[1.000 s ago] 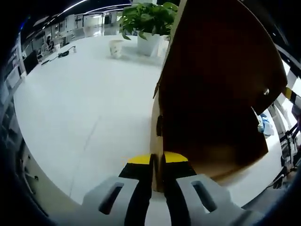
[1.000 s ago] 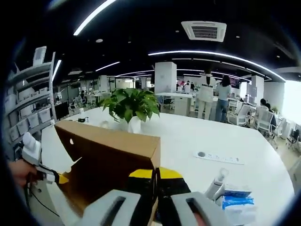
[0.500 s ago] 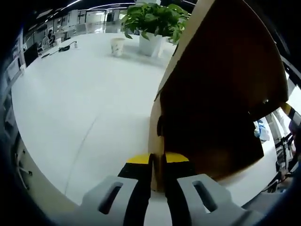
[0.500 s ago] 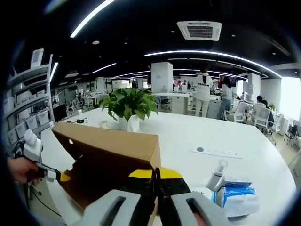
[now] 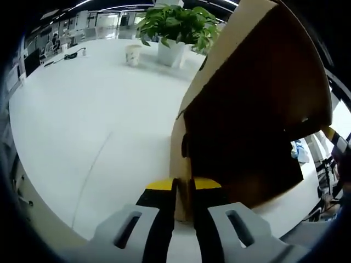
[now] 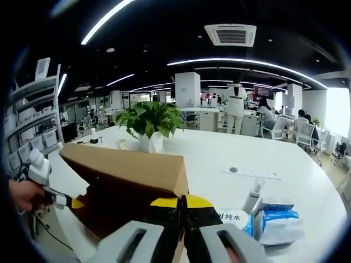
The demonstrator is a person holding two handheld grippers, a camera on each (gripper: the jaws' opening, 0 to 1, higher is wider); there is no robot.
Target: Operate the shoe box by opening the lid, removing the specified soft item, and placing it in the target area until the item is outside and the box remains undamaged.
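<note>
Both grippers, left (image 5: 183, 189) and right (image 6: 181, 207), jaws pinched onto the brown cardboard shoe-box lid (image 6: 131, 170), could tear it if pulled unevenly.

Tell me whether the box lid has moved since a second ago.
Yes. In the right gripper view the lid sits lower against the potted plant, with more white table visible between them.

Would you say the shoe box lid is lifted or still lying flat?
Lifted. Both grippers, the left gripper and the right gripper, are shut on edges of the brown lid, which is tilted up, showing its dark underside.
</note>
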